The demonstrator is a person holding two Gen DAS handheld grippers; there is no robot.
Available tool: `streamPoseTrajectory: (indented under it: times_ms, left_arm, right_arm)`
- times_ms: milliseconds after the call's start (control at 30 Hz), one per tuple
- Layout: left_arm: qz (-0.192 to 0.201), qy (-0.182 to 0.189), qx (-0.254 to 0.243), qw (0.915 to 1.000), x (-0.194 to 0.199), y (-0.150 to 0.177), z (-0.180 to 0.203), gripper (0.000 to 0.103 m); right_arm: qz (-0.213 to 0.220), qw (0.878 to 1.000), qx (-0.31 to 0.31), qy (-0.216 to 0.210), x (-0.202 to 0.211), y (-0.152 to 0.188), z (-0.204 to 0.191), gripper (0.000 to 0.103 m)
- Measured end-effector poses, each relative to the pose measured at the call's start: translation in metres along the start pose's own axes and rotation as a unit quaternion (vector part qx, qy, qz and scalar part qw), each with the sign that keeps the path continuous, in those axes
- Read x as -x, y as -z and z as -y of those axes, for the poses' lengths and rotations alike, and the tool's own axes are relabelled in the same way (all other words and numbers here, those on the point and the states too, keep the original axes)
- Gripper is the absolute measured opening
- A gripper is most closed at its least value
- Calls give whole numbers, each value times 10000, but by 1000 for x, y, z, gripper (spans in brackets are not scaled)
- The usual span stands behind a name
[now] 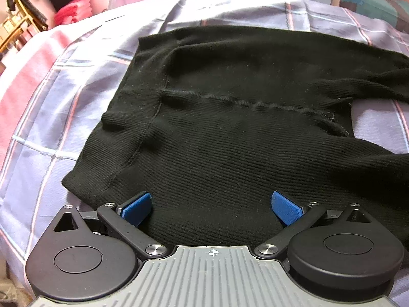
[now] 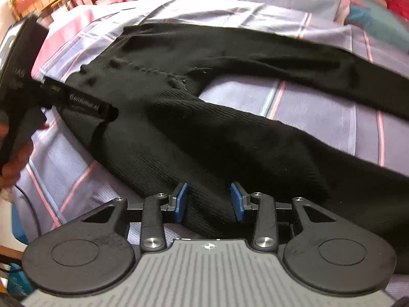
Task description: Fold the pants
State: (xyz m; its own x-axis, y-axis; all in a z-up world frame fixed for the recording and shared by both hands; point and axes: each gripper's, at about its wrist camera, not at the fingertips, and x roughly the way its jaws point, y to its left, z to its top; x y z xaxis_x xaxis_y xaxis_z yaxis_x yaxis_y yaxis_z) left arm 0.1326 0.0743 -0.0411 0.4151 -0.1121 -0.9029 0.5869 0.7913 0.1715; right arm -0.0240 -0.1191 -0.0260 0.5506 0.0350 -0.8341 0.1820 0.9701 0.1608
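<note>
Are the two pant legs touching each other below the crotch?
Apart. The right wrist view shows bare checked bedsheet between the two legs of the black pants, widening from the crotch.

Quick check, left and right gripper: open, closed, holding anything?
Left gripper: open wide over the black pants, gripping nothing.
Right gripper: open, fingers either side of a pants leg, not clamped.

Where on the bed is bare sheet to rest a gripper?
Bare sheet shows in the wedge between the two legs of the pants, and left of the waistband. Both open grippers, left and right, crowd the near edge.
</note>
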Motion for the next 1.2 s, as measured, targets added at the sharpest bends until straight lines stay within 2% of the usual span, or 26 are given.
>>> streamPoseTrajectory:
  times_ms: [100, 167, 233, 300, 333, 367, 433, 533, 600, 633, 700, 767, 833, 867, 933, 1033, 1200]
  left_arm:
    - [-27, -58, 12, 10000, -1, -2, 2, 103]
    - [-34, -83, 32, 10000, -1, -3, 2, 103]
    - [-37, -108, 37, 9999, -1, -3, 2, 103]
    - [-34, -129, 31, 9999, -1, -2, 3, 103]
    - [-34, -139, 30, 9999, -1, -3, 4, 103]
    - [-37, -150, 34, 9999, -1, -3, 4, 103]
    - [-54, -173, 46, 9998, -1, -3, 4, 103]
    - [-72, -183, 41, 9998, -2, -3, 4, 103]
    - [-76, -182, 36, 9998, -2, -4, 4, 103]
    - [-81, -183, 42, 9998, -2, -4, 4, 103]
    - [-85, -182, 57, 9998, -2, -4, 4, 103]
    - [-87, -201, 47, 9997, -2, -4, 5, 103]
    - [-93, -222, 29, 9997, -2, -4, 5, 103]
    - [-95, -230, 15, 9997, -2, -4, 6, 103]
    - [-109, -239, -5, 9997, -2, -4, 6, 103]
    - [-134, -237, -13, 9996, -2, -5, 6, 103]
    - [-168, -248, -17, 9995, -2, -7, 6, 103]
  right_arm:
    - [-106, 9997, 205, -71, 7, 10, -2, 19]
    - [-136, 9998, 52, -127, 10, 9, 4, 19]
    - [78, 9997, -147, -153, 20, 4, 9, 20]
    - [323, 9992, -250, -4, 27, 0, 12, 27]
    - [360, 9989, -286, 105, 26, -1, 13, 38]
    - [308, 9989, -322, 168, 22, 0, 14, 45]
    - [-100, 9989, -364, 263, 10, 6, 17, 45]
    - [-135, 9997, -61, 194, 23, 14, 15, 45]
    - [234, 9993, -286, 76, 45, 17, 27, 46]
    - [451, 9979, -436, 173, 56, 18, 36, 50]
    - [990, 9890, -874, 665, 77, 24, 61, 56]
    - [1236, 9775, -1318, 1089, 86, 33, 86, 59]
    - [1174, 9643, -1754, 1602, 83, 47, 113, 60]
    - [1071, 9607, -1891, 1730, 81, 53, 123, 60]
    - [552, 9522, -2368, 1849, 71, 74, 146, 60]
    - [644, 9529, -2403, 1737, 84, 93, 147, 59]
    - [1114, 9403, -2480, 2050, 102, 90, 153, 62]
